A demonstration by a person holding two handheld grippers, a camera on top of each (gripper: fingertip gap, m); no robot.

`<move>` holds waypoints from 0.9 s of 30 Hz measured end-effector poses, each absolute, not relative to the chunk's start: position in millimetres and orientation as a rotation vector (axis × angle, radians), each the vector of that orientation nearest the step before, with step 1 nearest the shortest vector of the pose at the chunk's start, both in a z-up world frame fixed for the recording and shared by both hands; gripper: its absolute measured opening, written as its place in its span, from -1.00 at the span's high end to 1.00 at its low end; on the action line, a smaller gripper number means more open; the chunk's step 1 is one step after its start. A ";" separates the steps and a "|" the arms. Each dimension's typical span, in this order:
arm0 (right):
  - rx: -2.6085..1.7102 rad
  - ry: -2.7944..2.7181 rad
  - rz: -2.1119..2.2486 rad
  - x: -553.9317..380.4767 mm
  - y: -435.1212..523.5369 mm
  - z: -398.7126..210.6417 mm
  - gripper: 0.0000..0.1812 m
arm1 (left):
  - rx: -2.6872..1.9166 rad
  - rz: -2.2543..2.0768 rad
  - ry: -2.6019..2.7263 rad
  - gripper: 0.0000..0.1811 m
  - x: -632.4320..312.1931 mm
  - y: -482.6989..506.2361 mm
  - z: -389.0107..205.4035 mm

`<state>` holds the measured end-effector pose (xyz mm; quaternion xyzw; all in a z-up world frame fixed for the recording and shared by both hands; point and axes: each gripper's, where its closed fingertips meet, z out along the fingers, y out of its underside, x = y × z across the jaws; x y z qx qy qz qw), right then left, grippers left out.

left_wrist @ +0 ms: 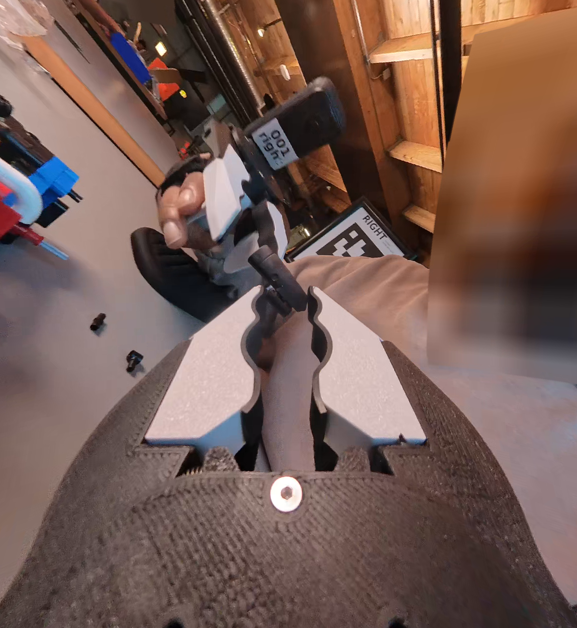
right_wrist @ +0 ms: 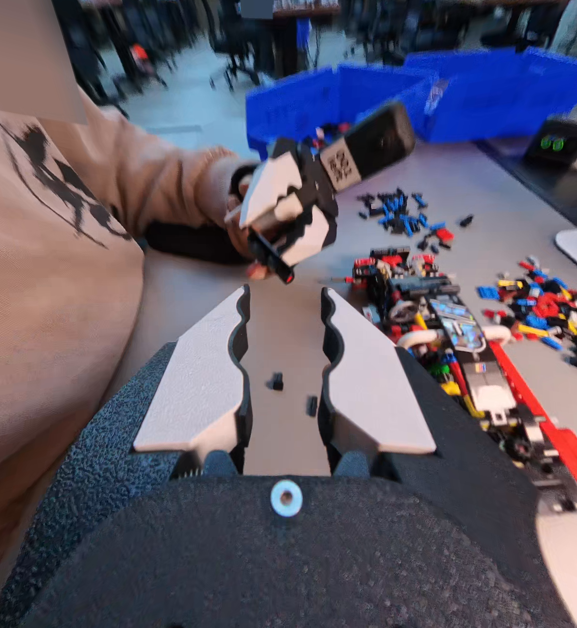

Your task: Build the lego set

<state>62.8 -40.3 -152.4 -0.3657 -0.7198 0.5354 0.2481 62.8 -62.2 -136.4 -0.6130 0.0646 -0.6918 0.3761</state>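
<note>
Clearly midway: left tongs (left_wrist: 285, 299) pinching a black piece (left_wrist: 278, 282), right tongs (right_wrist: 285, 295) spread empty, car model (right_wrist: 456, 339) half-built, loose parts (right_wrist: 552, 306) waiting at right.

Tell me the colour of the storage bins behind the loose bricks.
Blue. The storage bins show best in the right wrist view.

black lego beam (left_wrist: 282, 292) | raised, tilted | lego car (right_wrist: 456, 343) partly built, flat on table
</note>
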 end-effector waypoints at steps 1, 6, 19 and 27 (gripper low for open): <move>-0.956 -1.924 1.551 62.3 -41.6 -140.6 0.60 | -1.558 -1.795 0.182 0.77 65.8 -64.8 -134.9; -0.847 -2.007 1.672 66.9 -58.2 -134.7 0.89 | -1.537 -1.842 0.254 0.77 76.0 -75.6 -131.6; -1.771 -1.950 1.810 68.9 -40.1 -166.1 1.00 | -1.785 -0.606 0.694 0.74 59.6 -50.5 -170.7; -1.946 -1.979 1.778 64.5 -36.8 -178.9 1.00 | -1.811 -0.118 0.931 0.79 62.3 -43.3 -197.9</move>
